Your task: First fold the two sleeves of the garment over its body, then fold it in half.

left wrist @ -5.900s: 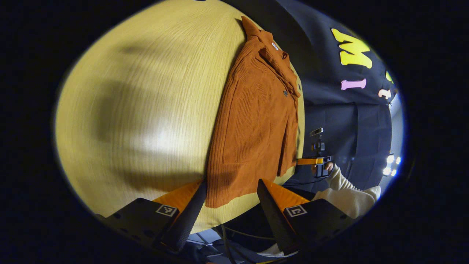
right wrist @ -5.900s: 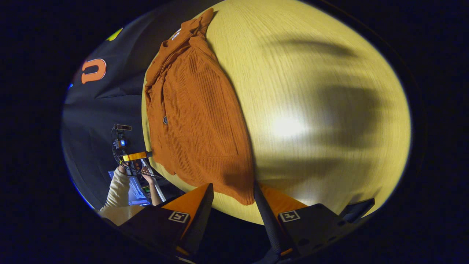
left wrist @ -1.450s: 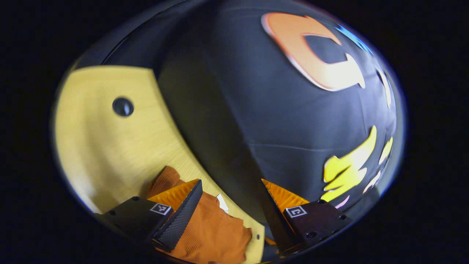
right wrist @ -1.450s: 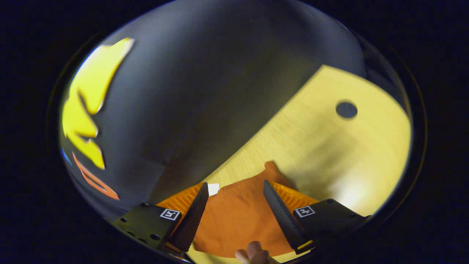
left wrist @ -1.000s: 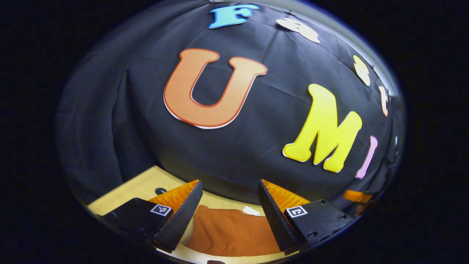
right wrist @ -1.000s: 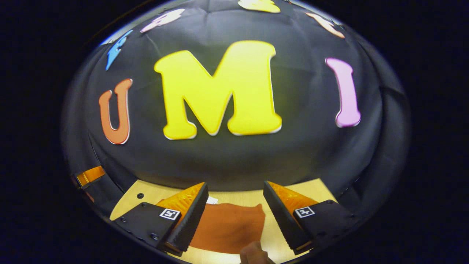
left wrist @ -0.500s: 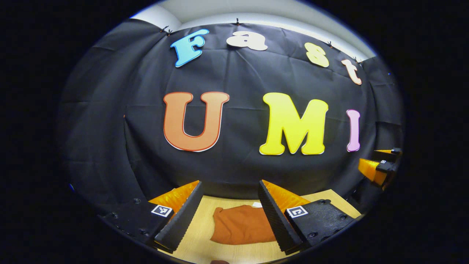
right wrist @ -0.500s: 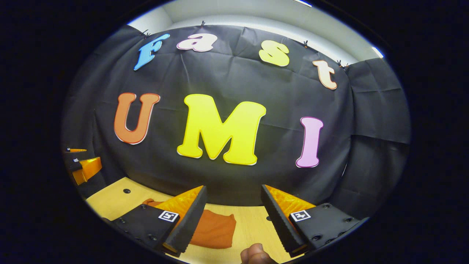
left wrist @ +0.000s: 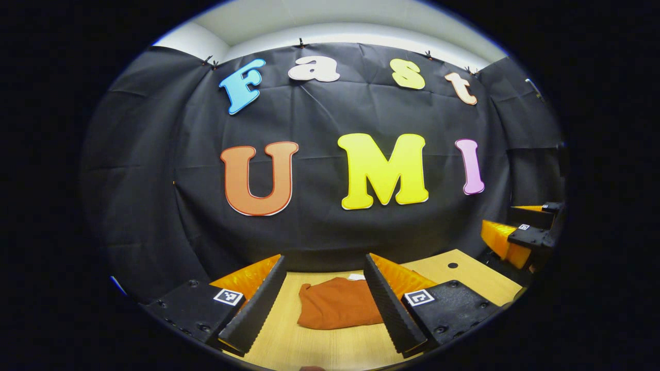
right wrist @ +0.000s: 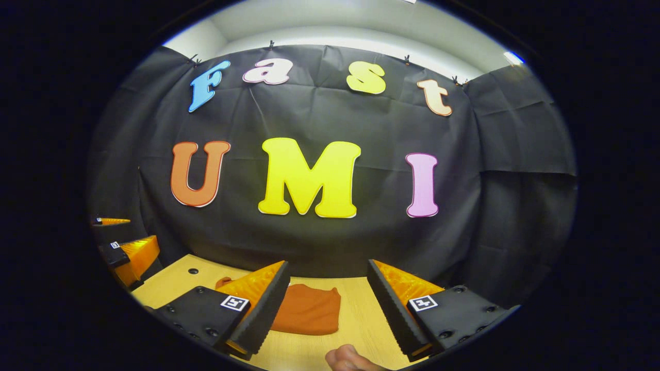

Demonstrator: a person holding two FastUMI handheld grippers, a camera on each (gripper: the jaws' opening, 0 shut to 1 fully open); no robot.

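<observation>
The rust-orange garment (left wrist: 337, 310) lies folded into a small flat bundle on the light wooden table (left wrist: 454, 278), near the booth's back wall. In the left gripper view my left gripper (left wrist: 322, 301) stands open above the table, the bundle showing between its fingers but lower and farther off. In the right gripper view the garment (right wrist: 309, 310) lies a little left of centre, partly behind the left finger of my open right gripper (right wrist: 325, 304). Neither gripper holds anything. The right gripper (left wrist: 521, 234) shows at the far right of the left gripper view, the left gripper (right wrist: 126, 247) at the far left of the right gripper view.
The black cloth wall (left wrist: 330, 232) rises right behind the table's far edge. Small round holes (left wrist: 452, 265) (right wrist: 193, 270) sit in the tabletop near its far corners. A fingertip (right wrist: 343, 358) pokes in at the bottom of the right gripper view.
Both grippers have lifted away from the garment and tilted up to face the back wall. The garment, long and spread out 5.9 s ago, now lies folded in half, released.
</observation>
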